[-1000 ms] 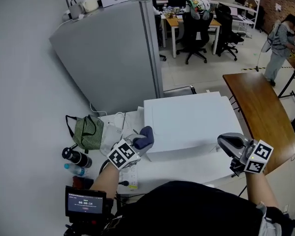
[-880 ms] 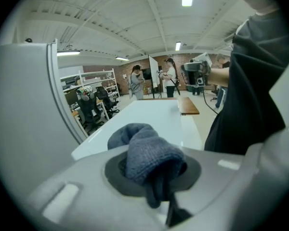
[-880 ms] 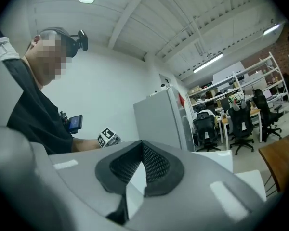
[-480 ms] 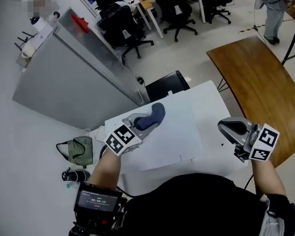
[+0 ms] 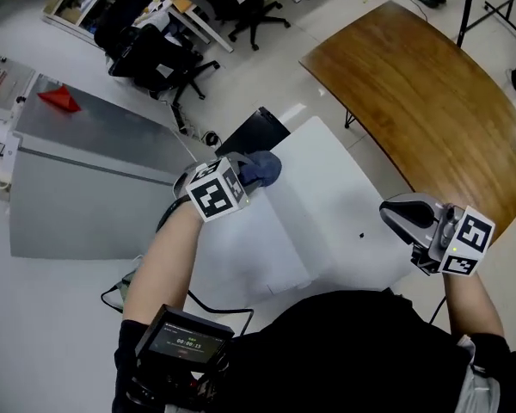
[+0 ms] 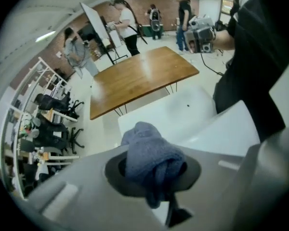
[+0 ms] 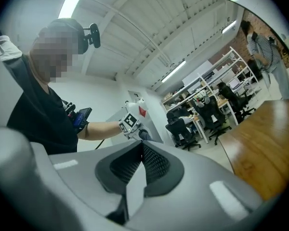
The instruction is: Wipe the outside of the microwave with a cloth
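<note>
- The left claw (image 5: 248, 174) is clamped on a bunched blue cloth (image 5: 263, 168), which bulges out past its tips.
- The cloth sits at the far edge of the white microwave (image 5: 241, 248). The microwave's flat top stretches from the left claw back toward the person.
- In the left gripper view, the cloth (image 6: 149, 153) fills the claw (image 6: 156, 177). Beyond it lie a slice of microwave top (image 6: 231, 129) and the lower white desk (image 6: 183, 109).
- The right claw (image 5: 394, 216) is held in the air well to the right of the left claw, off the desk (image 5: 353, 196). In the right gripper view its pads (image 7: 156, 165) are closed together on nothing.
- Wiping looks to be under way, probably about midway. The cloth is at the top's far edge, and no streak or dirt shows which faces are finished. The front and sides likely remain.
- A second ago the left claw and cloth were at the microwave's near left corner. Half a second ago they were over the top.
- The left claw has since carried the cloth to the far edge, and the head camera has tipped further over the microwave.
- The right claw has kept its place, still closed.
</note>
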A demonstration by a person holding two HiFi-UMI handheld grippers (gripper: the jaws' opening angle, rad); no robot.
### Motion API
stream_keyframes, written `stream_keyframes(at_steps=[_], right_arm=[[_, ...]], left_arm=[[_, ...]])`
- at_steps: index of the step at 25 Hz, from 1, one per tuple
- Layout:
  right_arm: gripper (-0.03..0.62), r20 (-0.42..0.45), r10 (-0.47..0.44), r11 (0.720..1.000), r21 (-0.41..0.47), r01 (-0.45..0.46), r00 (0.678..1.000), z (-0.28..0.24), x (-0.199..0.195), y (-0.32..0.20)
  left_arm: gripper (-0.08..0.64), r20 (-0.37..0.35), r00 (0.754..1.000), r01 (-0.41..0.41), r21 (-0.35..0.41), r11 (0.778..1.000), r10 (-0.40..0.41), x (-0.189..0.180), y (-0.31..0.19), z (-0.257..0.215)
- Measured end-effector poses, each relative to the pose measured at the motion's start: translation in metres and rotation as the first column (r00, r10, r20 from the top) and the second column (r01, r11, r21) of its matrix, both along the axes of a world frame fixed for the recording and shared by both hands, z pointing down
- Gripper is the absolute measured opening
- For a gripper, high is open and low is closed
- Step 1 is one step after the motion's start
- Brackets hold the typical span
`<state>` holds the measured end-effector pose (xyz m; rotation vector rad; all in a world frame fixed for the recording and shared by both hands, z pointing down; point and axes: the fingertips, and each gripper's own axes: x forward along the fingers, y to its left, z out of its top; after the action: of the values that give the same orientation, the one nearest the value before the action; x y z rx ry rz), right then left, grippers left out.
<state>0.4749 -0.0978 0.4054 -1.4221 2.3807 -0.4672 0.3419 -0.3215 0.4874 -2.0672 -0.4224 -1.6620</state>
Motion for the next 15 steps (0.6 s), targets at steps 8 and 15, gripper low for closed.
stream_keyframes(at_steps=[8,15], right_arm=[[0.005,0.065,0.098,0.994,-0.048,-0.095,0.993,0.031,0.031,0.03],[0.005,0.103,0.225,0.968,-0.137,-0.21,0.969,0.07,0.063,0.069]], left_arm=[[0.058,0.54,0.836,-0.057,-0.094,0.994,0.099,-0.001,-0.006,0.071],[0.052,0.811,0.564,-0.158,-0.077,0.985,0.154,-0.019,-0.017,0.158]])
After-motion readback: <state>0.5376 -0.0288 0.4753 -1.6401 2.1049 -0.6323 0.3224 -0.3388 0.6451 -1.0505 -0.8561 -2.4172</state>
